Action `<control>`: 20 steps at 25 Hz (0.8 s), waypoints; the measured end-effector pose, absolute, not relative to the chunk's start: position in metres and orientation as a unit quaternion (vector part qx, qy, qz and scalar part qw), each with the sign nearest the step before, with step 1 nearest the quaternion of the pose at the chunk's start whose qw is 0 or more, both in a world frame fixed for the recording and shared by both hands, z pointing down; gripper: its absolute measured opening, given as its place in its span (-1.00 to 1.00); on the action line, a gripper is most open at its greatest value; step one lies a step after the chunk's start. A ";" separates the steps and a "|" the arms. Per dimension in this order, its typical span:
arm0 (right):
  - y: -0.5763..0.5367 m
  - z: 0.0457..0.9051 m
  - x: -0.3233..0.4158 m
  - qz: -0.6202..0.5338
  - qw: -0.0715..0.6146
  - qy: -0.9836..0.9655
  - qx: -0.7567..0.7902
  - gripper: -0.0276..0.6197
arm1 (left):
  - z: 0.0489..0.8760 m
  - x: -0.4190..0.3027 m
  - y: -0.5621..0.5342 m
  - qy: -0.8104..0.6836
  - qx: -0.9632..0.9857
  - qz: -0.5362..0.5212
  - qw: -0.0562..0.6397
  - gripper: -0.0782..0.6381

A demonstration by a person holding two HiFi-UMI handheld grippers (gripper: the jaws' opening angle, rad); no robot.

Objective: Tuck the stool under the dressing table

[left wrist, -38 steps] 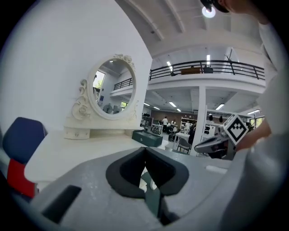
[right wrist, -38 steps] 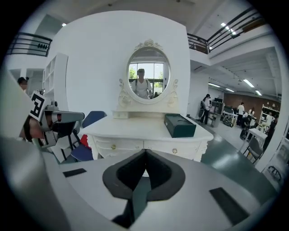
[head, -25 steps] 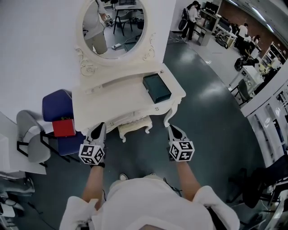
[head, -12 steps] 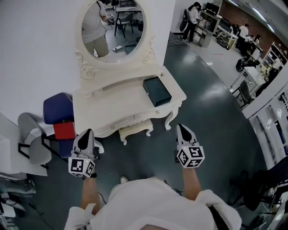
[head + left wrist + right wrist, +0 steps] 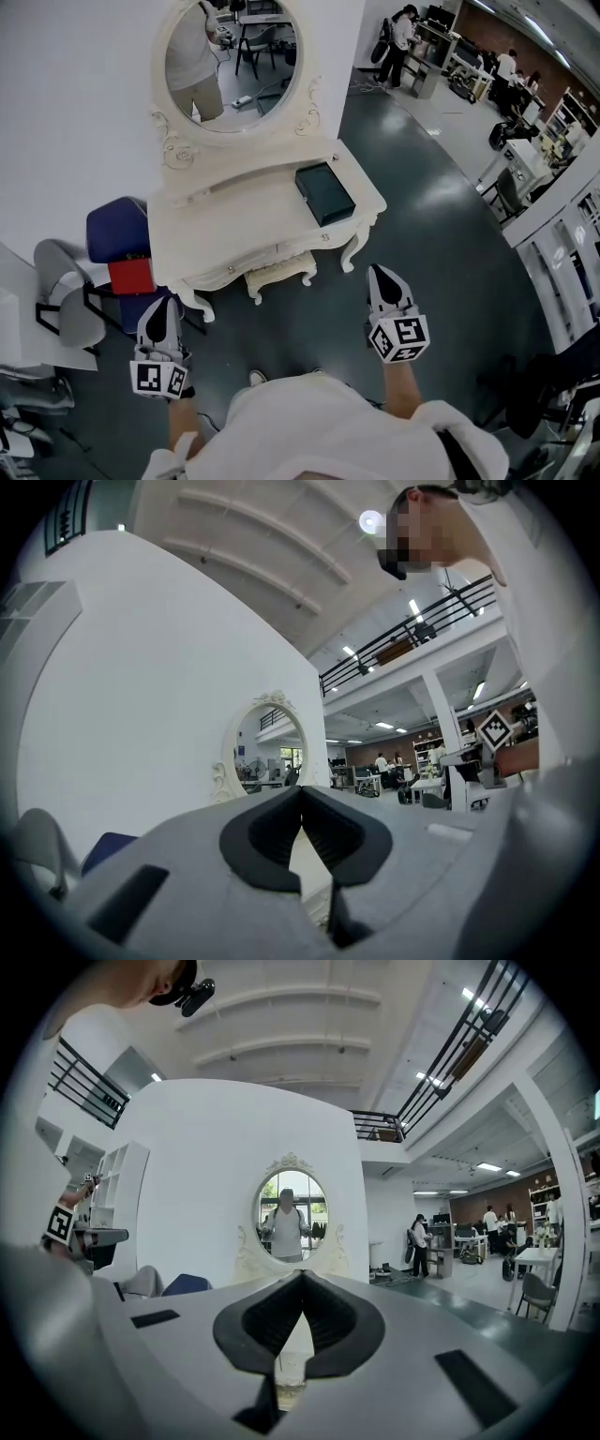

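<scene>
The cream stool (image 5: pixel 278 272) stands under the white dressing table (image 5: pixel 242 223), with only its front edge and carved legs showing. My left gripper (image 5: pixel 161 309) hangs shut and empty in front of the table's left leg, clear of the furniture. To the right of the table's right front leg, my right gripper (image 5: pixel 382 278) is also shut with nothing in it. In the left gripper view the jaws (image 5: pixel 302 794) meet at the tips, with the oval mirror (image 5: pixel 268 755) beyond. The right gripper view shows its jaws (image 5: pixel 302 1279) closed below the mirror (image 5: pixel 291 1215).
A dark green box (image 5: pixel 325 193) lies on the tabletop's right side. A blue chair (image 5: pixel 117 230) with a red box (image 5: pixel 130 276) and a grey chair (image 5: pixel 58 295) stand left of the table. People and desks (image 5: pixel 511 80) fill the far right. Dark floor (image 5: pixel 441 244) spreads to the right.
Both grippers have drawn back from the table front toward me and risen. The left one swung out to the left. The stool has stayed under the table.
</scene>
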State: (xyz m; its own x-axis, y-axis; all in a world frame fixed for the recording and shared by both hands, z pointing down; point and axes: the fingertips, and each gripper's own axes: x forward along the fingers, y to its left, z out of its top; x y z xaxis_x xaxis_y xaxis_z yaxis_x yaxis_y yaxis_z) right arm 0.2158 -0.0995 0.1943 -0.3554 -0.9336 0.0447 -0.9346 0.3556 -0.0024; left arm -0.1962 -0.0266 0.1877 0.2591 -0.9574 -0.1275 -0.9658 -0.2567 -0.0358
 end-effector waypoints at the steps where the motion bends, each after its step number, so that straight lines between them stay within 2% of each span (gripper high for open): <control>1: -0.103 0.193 0.215 0.013 0.020 -0.823 0.567 -0.92 | 0.187 -0.195 -0.028 0.607 -0.792 0.040 0.053 -0.74; 20: -0.092 0.188 0.192 0.023 0.030 -0.827 0.560 -0.92 | 0.176 -0.175 -0.043 0.575 -0.815 0.049 0.052 -0.73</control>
